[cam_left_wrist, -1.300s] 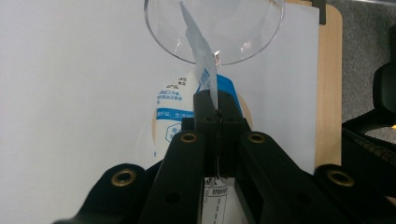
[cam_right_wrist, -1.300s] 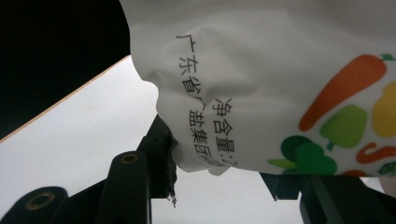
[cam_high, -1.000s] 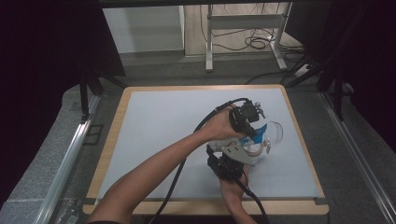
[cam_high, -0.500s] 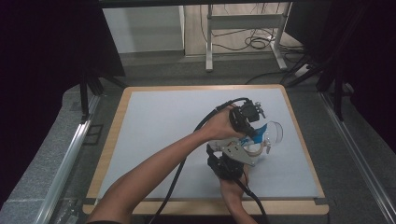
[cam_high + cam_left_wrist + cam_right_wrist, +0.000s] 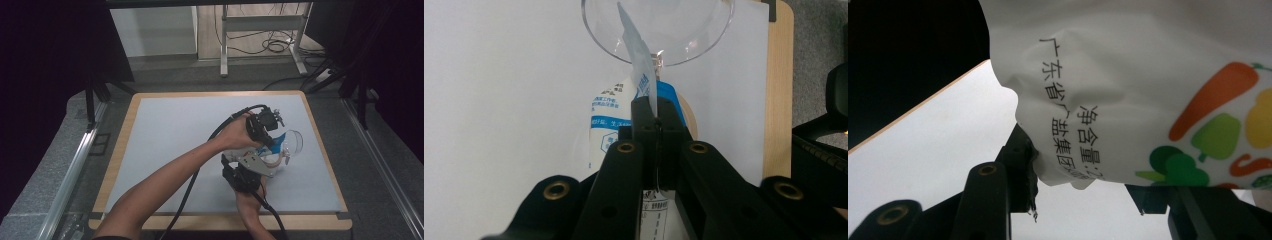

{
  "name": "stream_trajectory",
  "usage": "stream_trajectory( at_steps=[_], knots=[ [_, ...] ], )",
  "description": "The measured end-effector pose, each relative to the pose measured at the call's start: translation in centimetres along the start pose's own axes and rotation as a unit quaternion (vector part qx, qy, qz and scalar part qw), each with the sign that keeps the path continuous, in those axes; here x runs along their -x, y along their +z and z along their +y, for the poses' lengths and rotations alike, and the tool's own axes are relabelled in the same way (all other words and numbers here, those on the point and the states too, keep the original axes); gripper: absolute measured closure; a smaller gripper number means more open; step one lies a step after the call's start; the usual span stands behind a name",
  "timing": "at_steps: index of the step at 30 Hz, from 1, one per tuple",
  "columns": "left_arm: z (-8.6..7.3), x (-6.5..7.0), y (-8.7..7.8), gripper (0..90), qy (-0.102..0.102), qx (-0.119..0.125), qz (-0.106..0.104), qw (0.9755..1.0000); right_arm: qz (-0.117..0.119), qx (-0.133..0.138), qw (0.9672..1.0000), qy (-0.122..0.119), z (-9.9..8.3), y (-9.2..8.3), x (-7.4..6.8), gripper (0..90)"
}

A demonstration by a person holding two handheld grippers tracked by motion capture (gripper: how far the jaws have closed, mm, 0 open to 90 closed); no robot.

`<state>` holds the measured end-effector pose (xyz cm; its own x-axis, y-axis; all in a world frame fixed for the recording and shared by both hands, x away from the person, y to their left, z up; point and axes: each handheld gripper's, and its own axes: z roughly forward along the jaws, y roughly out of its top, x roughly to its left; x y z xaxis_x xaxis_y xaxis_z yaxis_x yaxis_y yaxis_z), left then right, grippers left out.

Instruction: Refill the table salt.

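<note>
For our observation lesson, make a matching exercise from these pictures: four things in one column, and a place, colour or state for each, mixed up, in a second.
Things:
1. bag
2. bowl
3. table
4. left hand-held gripper

Descriptions:
A. clear, see-through
B. wooden rim around a pale grey top
C. jaws closed on the bag's edge
D. white with blue print and vegetable pictures

Pairs: 1-D, 2-A, 3-B, 4-C

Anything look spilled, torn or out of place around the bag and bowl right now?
No spill shows. The white bag is crumpled where the right gripper holds it, and the left gripper pinches its edge, which reaches up over the clear bowl. I cannot tell whether it is torn.
</note>
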<state>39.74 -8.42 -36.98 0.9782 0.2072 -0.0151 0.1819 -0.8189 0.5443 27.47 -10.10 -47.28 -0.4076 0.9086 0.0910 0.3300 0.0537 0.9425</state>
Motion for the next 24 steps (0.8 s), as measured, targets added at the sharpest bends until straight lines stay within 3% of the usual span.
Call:
stream_trajectory(
  at_steps=[24],
  knots=[
    [0.31, 0.15, 0.16, 90.0, 0.006, -0.004, 0.001, 1.0000, 0.000, 0.004, 0.9999, 0.012, 0.33, -0.20, 0.27, 54.5]
  ],
)
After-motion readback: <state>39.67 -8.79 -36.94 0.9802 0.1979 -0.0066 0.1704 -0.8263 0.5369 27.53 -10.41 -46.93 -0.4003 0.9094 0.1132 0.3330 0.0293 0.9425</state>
